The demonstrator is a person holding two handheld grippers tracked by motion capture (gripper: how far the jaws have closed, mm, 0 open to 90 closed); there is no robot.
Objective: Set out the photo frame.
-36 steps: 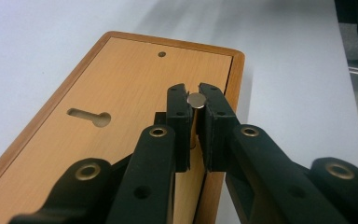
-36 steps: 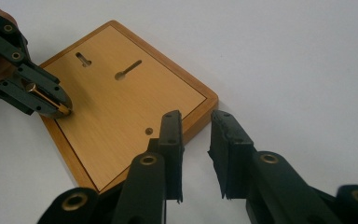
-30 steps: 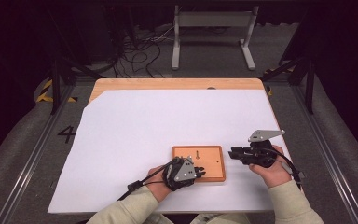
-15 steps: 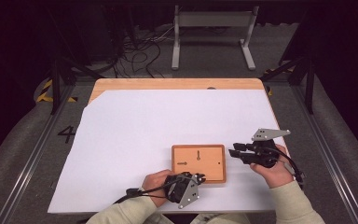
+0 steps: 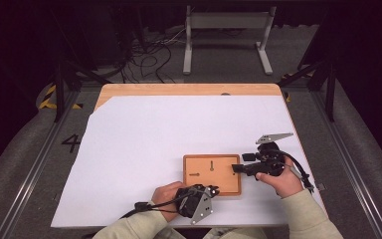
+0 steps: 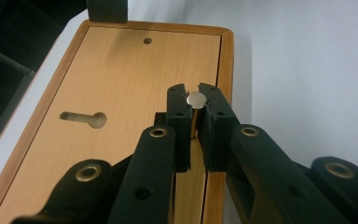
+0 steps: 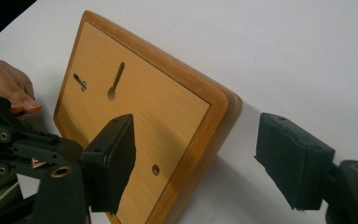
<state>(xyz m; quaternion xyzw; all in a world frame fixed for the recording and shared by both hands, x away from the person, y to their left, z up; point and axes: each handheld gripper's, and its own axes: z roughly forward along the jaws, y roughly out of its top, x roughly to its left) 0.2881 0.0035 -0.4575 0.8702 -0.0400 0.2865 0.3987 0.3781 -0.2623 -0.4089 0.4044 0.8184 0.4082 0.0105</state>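
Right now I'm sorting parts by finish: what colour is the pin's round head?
Shiny silver, seen best in the left gripper view: pin.

The left gripper (image 6: pixel 196 105) pinches a small metal pin (image 6: pixel 196 99) between its fingers (image 6: pixel 179 116), over the right edge of a wooden board (image 6: pixel 121 79). A keyhole slot (image 6: pixel 84 119) lies left of it, and white paper (image 6: pixel 303 70) lies to the right.

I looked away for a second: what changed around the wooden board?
The right gripper has just been opening its fingers, which now straddle the wooden board's right edge without pressing it. The left gripper drew back toward the board's near edge, shut on a small metal pin. The board stayed put.
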